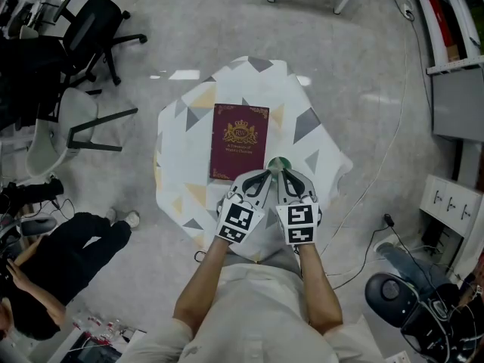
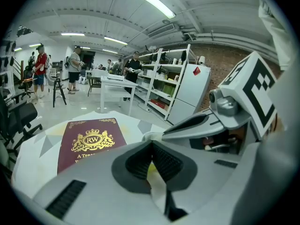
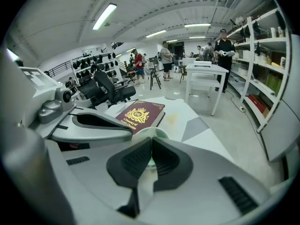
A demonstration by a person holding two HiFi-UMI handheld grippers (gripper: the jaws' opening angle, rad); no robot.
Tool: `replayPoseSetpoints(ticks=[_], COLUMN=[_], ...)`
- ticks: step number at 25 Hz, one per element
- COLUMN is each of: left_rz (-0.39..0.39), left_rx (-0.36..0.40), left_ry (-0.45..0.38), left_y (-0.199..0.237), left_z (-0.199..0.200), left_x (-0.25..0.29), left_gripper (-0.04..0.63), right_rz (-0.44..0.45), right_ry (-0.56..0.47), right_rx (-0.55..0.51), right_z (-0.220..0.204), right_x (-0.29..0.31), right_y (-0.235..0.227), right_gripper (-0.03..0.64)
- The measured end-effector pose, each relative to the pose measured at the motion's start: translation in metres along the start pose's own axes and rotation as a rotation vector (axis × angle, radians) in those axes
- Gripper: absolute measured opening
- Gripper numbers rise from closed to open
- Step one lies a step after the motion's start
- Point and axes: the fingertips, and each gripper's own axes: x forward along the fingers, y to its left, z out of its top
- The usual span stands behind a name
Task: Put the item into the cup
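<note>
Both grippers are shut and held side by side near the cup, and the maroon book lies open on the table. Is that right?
Not quite. The maroon book lies closed with its gold-crested cover up, as the head view shows. The rest holds: the left gripper and right gripper are shut, side by side near the cup.

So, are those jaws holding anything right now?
Nothing that shows. The left gripper and the right gripper both have their jaws shut together, empty, close to the green cup.

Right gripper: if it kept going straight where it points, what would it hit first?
Probably the pale green cup, sitting just beyond the closed tips of the right gripper; the maroon book lies behind it. Height is hard to judge, so it might skim the rim.
</note>
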Motion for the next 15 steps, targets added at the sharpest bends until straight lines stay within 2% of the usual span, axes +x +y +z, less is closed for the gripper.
replayPoseSetpoints(ticks=[15], left_rz=[-0.002], left_rx=[0.003], left_ry=[0.001], left_y=[0.0004], left_z=[-0.0001], left_x=[-0.0013], left_gripper=[0.012], right_rz=[-0.008], right_ry=[0.056], right_rx=[-0.027], right_z=[-0.0086], right_x=[0.0059], right_y=[0.0006], right_gripper=[0.021])
